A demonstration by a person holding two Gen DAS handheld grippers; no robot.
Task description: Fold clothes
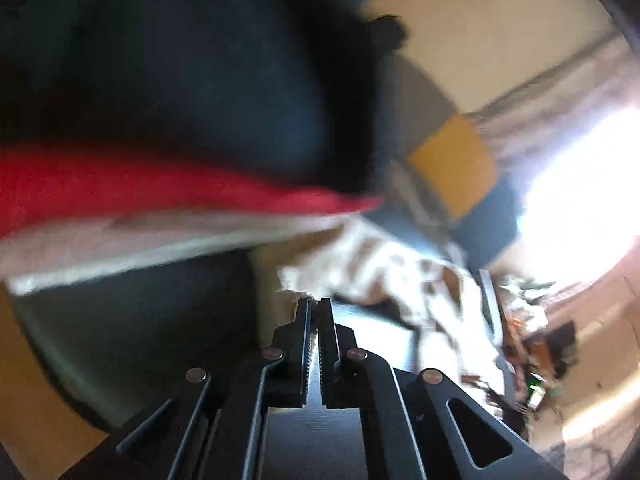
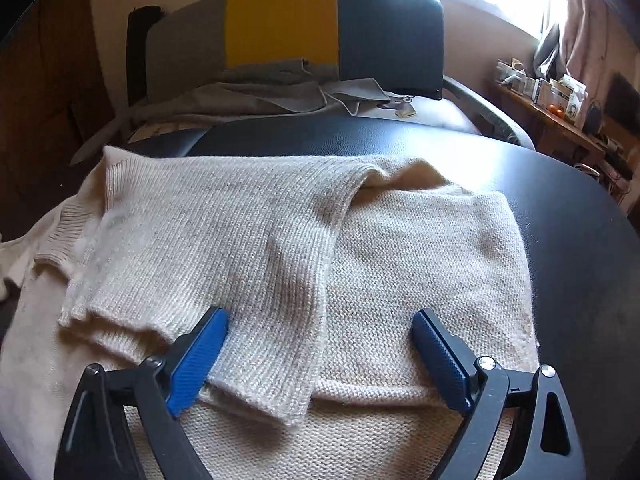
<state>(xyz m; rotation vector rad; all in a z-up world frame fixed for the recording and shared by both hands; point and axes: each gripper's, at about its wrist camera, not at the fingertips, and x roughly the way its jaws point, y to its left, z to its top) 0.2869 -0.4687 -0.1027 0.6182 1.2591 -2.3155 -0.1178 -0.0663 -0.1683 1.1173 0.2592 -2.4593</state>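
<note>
Left gripper (image 1: pixel 315 306) has its two black fingers (image 1: pixel 303 344) pressed nearly together, toothed inner faces almost meeting with just a sliver of a gap and nothing visible between them. That view is blurry, tilted well off level. Right gripper (image 2: pixel 320 322) is spread wide, blue-padded fingers (image 2: pixel 198 360) far apart, angled down, steady and sharp.

Left claw (image 1: pixel 314 308) black with silver pins, right claw (image 2: pixel 320 320) black with blue pads (image 2: pixel 198 360)
</note>
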